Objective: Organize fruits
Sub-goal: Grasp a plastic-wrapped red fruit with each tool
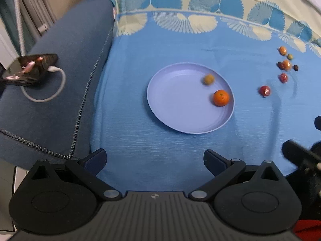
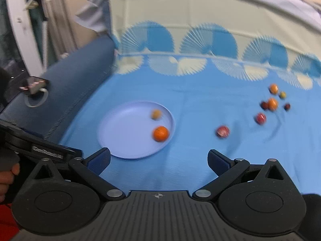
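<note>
A lilac plate (image 1: 176,108) (image 2: 124,132) lies on the blue cloth. In it sit an orange (image 1: 221,98) (image 2: 160,133) and a small yellow-brown fruit (image 1: 208,79) (image 2: 156,114). To its right a red fruit (image 1: 265,90) (image 2: 222,131) lies alone, and further right a cluster of several small orange, red, green and dark fruits (image 1: 285,65) (image 2: 271,103). My left gripper (image 1: 155,160) is open and empty, held above the cloth in front of the plate. My right gripper (image 2: 159,161) is open and empty, in front of the plate's right side.
A dark blue sofa arm (image 1: 66,76) lies left of the cloth, with a phone (image 1: 30,68) and its white cable on it. The other gripper's body shows at the right edge in the left wrist view (image 1: 301,156) and at the left in the right wrist view (image 2: 36,146).
</note>
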The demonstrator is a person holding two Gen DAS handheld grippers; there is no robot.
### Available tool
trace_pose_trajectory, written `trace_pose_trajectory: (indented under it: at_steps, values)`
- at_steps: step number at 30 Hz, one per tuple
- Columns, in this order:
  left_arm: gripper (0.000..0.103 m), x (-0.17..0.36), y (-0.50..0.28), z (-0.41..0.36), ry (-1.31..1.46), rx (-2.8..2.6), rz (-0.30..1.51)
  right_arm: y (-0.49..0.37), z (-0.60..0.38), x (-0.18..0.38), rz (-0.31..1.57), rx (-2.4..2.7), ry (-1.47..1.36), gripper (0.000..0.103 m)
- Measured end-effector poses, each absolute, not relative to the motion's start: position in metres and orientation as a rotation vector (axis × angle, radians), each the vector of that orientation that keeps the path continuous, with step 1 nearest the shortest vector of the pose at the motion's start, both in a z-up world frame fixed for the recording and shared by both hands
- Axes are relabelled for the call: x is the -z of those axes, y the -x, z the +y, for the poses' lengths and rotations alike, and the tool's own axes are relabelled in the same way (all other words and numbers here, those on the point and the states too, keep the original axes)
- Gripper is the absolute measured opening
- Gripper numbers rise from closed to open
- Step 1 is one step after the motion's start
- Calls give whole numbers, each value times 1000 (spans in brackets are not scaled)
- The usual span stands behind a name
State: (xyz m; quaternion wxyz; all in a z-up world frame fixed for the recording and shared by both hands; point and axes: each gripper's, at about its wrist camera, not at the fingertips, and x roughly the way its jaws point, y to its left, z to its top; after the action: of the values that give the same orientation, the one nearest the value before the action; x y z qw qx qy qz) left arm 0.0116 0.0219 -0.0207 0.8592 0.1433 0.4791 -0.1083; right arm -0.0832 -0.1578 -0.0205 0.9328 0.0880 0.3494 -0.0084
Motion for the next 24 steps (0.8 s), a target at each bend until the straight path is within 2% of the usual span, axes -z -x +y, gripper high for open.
trace_pose_trajectory:
  at_steps: [13, 24]
  values:
    - [103, 1, 23, 13, -335, 240, 946, 118, -153, -4, 616, 28, -144, 102]
    - [103, 7, 17, 2, -382, 248, 964, 117, -167, 6, 620, 51, -207, 102]
